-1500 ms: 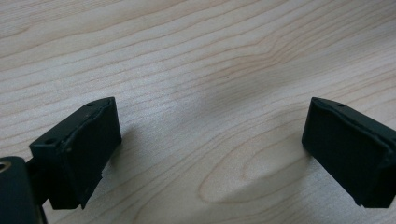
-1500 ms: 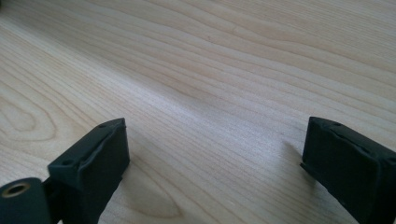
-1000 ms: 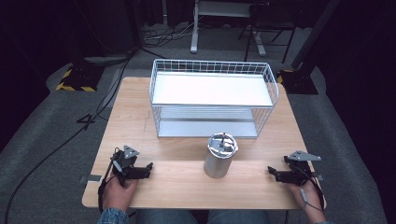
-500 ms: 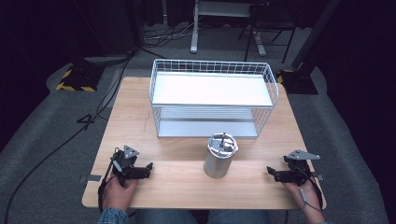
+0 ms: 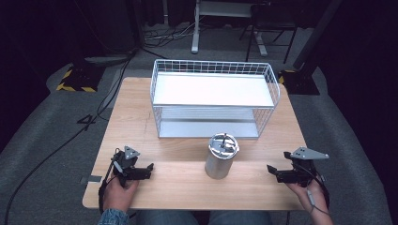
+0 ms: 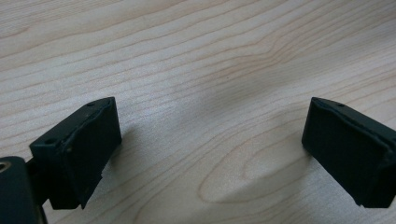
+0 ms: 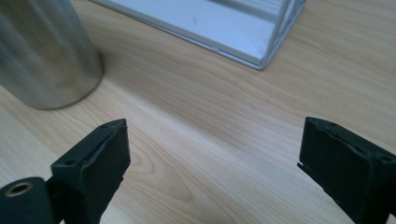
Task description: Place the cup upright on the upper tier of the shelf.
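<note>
The steel canister stands upright near the table's front edge, before the wire basket. Both grippers rest near the front corners, left gripper and right gripper spread wide, empty. The right gripper view catches the canister's wall; the left, bare wood.

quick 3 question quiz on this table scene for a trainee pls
1. True or false: the metal canister stands inside the wire basket.
2. The right gripper is: A) shut on the canister, B) open and holding nothing, C) resting on the basket.
3. Which gripper's own view shows bare table between its jaws, with no canister?

Key: 1. False, it stands upright on the table in front of the basket. 2. B. 3. The left gripper.
</note>
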The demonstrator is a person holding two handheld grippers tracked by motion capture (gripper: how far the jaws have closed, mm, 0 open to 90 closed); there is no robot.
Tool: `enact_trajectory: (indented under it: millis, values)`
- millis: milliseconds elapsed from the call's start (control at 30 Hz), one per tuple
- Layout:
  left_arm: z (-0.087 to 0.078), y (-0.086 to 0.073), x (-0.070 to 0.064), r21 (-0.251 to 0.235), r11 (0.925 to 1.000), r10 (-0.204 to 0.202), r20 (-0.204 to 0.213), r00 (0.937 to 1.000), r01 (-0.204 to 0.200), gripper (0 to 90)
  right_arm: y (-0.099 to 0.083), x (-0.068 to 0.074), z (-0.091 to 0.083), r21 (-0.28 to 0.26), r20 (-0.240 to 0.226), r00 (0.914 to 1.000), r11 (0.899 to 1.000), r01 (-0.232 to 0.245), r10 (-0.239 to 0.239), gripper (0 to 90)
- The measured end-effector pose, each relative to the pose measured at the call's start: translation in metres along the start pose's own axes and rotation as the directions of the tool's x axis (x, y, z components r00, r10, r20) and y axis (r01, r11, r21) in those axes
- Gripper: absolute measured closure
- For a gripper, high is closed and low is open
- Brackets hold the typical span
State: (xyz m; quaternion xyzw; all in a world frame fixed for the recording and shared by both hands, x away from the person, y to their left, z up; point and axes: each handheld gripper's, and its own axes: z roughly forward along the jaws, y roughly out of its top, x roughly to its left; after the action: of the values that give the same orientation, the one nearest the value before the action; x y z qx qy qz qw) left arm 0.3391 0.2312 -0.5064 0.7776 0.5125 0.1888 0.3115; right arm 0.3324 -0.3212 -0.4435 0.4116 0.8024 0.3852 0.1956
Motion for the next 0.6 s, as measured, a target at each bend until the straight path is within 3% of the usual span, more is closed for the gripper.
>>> enact_trajectory:
  millis: [400, 600]
  values:
    - [0.0, 0.0, 0.0, 0.0, 1.0, 0.0, 0.0, 1.0, 0.0, 5.1, 0.015, 0.027, -0.002, -0.051, -0.074, 0.9968, 0.998, 0.027, -0.031, 7.8]
    - [0.0, 0.0, 0.0, 0.0, 1.0, 0.0, 0.0, 1.0, 0.0, 5.1, 0.025, 0.042, -0.002, -0.071, -0.109, 0.9915, 0.996, 0.062, -0.07, 7.8]
